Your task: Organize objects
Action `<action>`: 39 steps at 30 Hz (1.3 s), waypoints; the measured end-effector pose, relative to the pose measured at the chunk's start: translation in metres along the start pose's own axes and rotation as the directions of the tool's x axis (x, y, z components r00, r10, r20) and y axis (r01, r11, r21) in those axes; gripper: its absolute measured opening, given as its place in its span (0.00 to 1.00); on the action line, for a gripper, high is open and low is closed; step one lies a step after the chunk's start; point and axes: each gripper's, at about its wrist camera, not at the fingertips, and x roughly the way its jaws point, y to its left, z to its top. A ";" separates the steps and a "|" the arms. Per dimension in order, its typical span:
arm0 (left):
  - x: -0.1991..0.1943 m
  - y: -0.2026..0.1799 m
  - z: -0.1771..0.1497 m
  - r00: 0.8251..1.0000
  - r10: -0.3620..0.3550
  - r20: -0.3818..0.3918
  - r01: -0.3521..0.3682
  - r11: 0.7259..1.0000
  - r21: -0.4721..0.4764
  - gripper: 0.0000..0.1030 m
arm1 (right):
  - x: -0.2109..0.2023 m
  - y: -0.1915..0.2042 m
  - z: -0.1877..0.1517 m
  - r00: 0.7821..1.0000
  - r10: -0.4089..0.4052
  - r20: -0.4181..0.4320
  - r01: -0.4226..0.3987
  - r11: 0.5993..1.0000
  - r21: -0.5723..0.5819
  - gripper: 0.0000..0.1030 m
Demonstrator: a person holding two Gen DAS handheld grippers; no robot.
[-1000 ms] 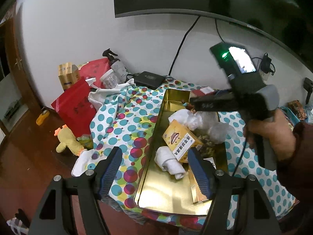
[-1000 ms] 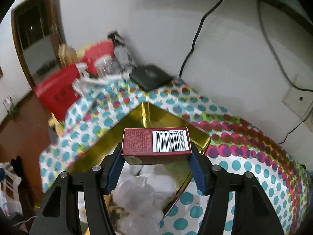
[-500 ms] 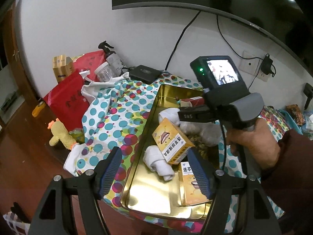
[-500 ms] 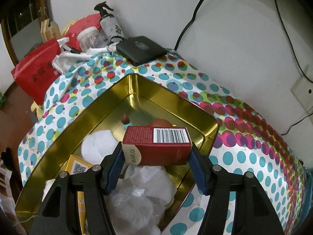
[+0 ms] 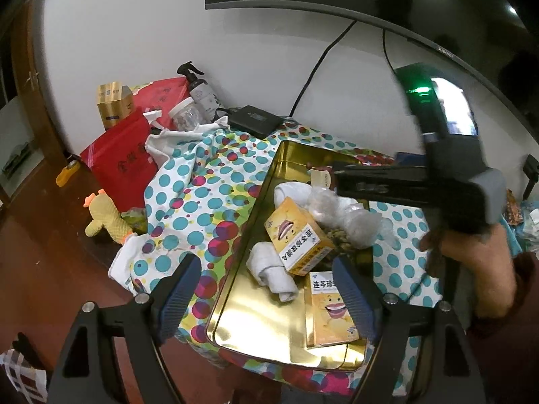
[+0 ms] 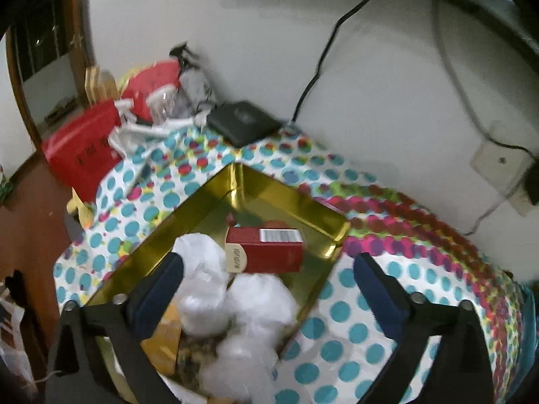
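A gold metal tray lies on a polka-dot cloth. In it are two yellow boxes, a rolled white cloth, clear plastic bags and a dark red box at its far corner. My right gripper is open above the tray, pulled back from the red box, which lies free. In the left wrist view its body is held by a hand over the tray's right side. My left gripper is open and empty over the tray's near end.
Behind the cloth at the wall stand a red bag, a spray bottle, a clear jar, a gold carton and a black device. A yellow plush toy lies on the wooden table. A wall socket is at right.
My right gripper opened and let go of the dark red box, which now lies in the tray's far corner; the gripper has drawn back. My left gripper stayed open and barely moved.
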 end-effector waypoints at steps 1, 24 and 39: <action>-0.001 -0.001 0.000 1.000 0.001 -0.001 -0.001 1.000 0.000 0.80 | -0.010 -0.004 -0.001 1.000 -0.007 0.014 0.007 1.000 0.014 0.99; -0.043 -0.061 -0.017 0.993 0.107 -0.054 -0.103 0.992 0.074 0.80 | -0.178 -0.060 -0.112 0.980 -0.180 0.080 0.164 0.971 0.175 1.00; -0.045 -0.063 -0.016 0.990 0.097 -0.105 -0.091 0.994 0.058 0.80 | -0.203 -0.043 -0.141 0.998 -0.038 -0.050 0.050 0.965 0.259 1.00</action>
